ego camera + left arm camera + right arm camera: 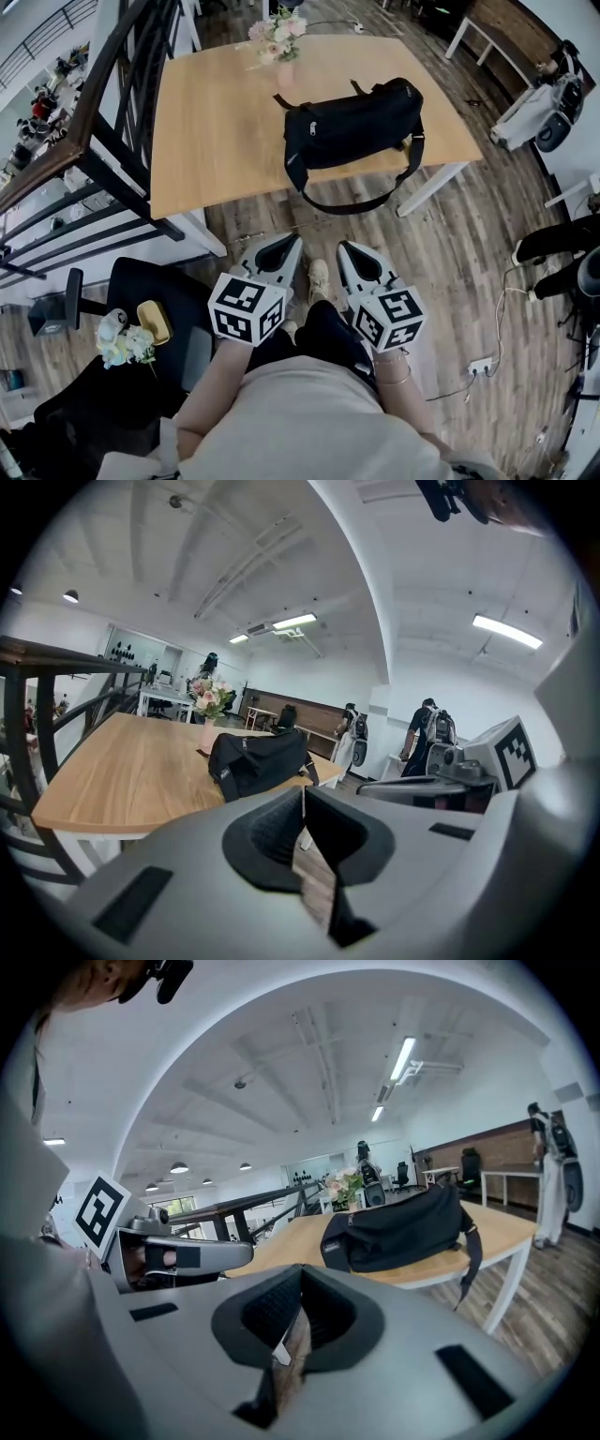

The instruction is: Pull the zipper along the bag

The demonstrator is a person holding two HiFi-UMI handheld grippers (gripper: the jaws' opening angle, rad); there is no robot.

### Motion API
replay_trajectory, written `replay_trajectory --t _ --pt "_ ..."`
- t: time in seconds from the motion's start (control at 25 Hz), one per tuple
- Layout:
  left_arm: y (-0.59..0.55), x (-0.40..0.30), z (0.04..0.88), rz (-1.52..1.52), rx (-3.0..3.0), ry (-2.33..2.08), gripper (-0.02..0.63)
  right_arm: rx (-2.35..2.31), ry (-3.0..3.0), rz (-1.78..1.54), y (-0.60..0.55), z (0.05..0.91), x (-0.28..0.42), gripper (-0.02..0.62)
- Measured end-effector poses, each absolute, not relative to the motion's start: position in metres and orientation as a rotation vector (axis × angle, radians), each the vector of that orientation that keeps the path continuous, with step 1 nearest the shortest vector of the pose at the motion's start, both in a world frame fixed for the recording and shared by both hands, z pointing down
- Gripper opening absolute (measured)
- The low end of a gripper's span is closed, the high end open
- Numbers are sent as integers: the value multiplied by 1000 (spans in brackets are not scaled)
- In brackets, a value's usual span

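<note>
A black duffel bag (352,125) lies on the near right part of a wooden table (216,122), its shoulder strap (361,202) hanging over the front edge. The bag (258,763) shows ahead in the left gripper view, and the bag (394,1229) also lies ahead in the right gripper view. I cannot make out the zipper. My left gripper (294,240) and right gripper (345,247) are side by side over the floor, short of the table, pointing toward the bag. Both are shut with nothing between the jaws.
A vase of flowers (279,39) stands on the table behind the bag. A dark stair railing (103,122) runs along the left. A black chair (131,337) with a small bouquet (124,343) sits at lower left. People with backpacks (429,733) stand at the far right.
</note>
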State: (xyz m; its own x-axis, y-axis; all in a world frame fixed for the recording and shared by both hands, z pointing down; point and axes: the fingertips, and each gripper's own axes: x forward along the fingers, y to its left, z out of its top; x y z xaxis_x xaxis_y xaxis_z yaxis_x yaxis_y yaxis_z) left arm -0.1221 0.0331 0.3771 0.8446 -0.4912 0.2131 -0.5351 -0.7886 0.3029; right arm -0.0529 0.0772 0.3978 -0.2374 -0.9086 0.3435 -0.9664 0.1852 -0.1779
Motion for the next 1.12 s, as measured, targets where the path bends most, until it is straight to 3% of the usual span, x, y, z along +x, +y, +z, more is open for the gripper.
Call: replay_trajectory --t 0.72,1.12 --pt "-133 -43 369 200 2634 -939 23 1646 -2404 420 -107 381 35 6" --pt "-174 -14 373 178 2580 -1053 23 1550 -2444 464 -145 399 70 6"
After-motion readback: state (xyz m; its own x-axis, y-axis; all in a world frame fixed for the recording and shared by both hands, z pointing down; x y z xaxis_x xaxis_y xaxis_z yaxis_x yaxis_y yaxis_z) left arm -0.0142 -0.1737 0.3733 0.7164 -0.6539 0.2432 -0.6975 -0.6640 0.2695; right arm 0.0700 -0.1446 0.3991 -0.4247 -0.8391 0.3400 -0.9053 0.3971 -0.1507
